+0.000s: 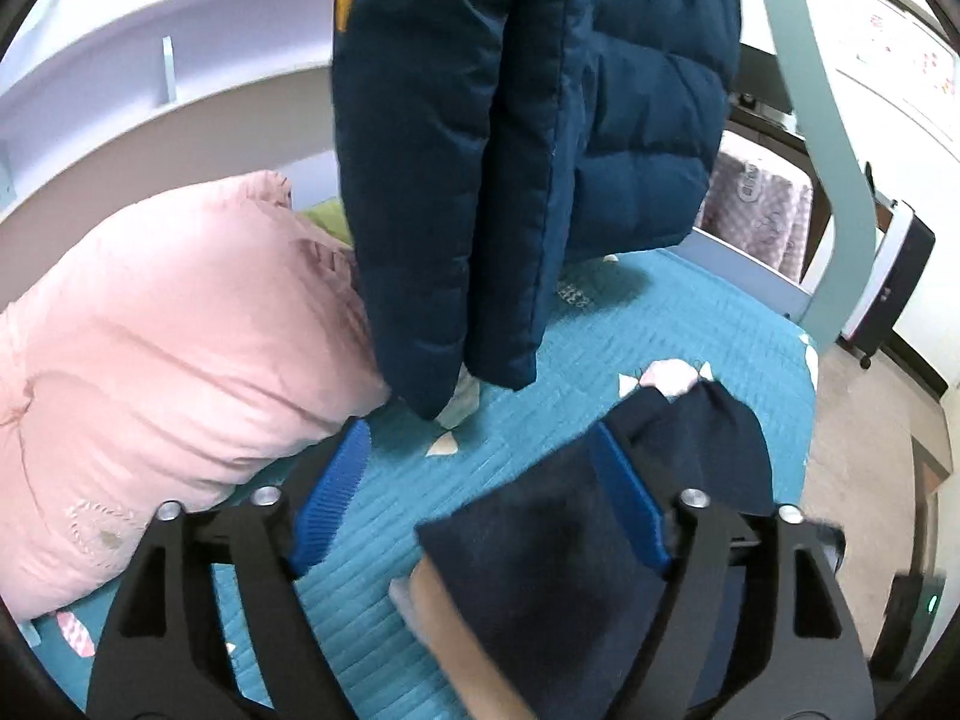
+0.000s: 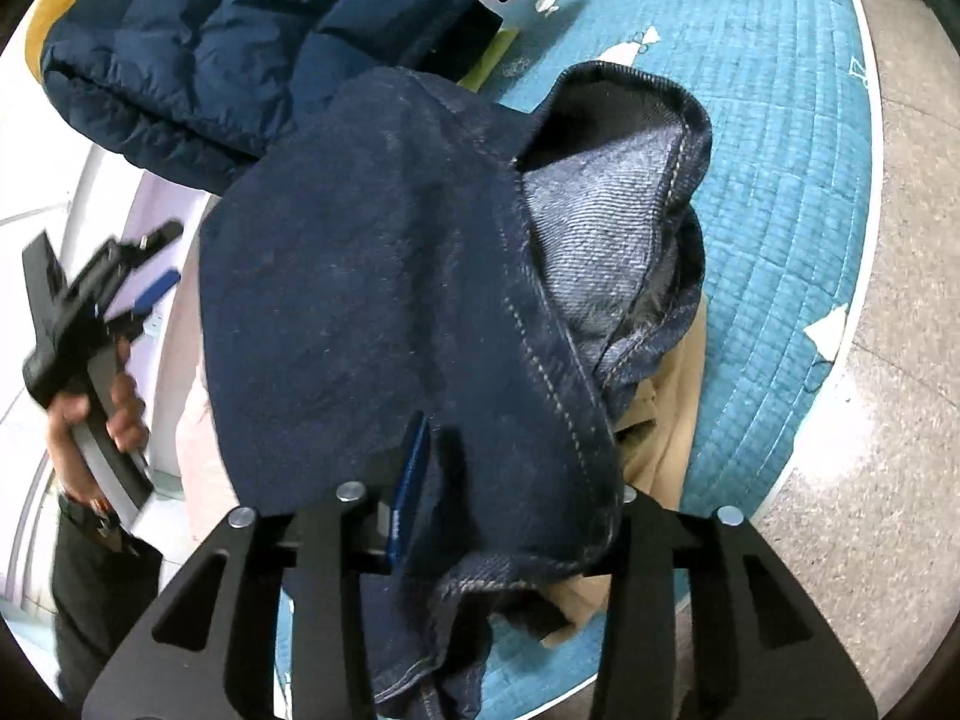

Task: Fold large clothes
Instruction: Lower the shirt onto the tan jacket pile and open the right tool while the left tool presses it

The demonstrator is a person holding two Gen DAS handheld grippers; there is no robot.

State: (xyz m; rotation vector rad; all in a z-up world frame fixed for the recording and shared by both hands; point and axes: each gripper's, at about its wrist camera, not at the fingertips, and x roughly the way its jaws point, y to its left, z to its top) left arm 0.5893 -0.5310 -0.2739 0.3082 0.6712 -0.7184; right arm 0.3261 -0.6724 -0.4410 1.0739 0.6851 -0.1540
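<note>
Denim garment (image 2: 420,312) is filling the centre of the right wrist view, draped over the right gripper (image 2: 510,480), whose one visible blue pad is pressing into the cloth at lower centre. The other finger is lying hidden under the fabric, so I cannot tell for certain whether the jaws are clamping it, though the cloth is hanging as if held. A tan garment (image 2: 666,420) is showing beneath it at centre right, over the teal quilted bedspread (image 2: 780,180).

Left gripper (image 1: 480,504) is sitting at the bottom of the left wrist view with its blue pads standing wide apart and nothing between them. A dark cloth (image 1: 600,540), probably the same denim, is lying across its right finger at lower right. The navy puffer jacket (image 1: 522,150) is hanging at upper centre, its lower edges nearly reaching the bedspread. A pink duvet (image 1: 162,348) is bulging at the left.

Handling judgement: the denim is looking heavy, limp and thick at the seams, not slippery and not fragile. It is likely sagging from any single hold. Best holds are appearing to be the stitched hem or waistband edge (image 2: 672,138) at upper right, taken at two spread corners.
</note>
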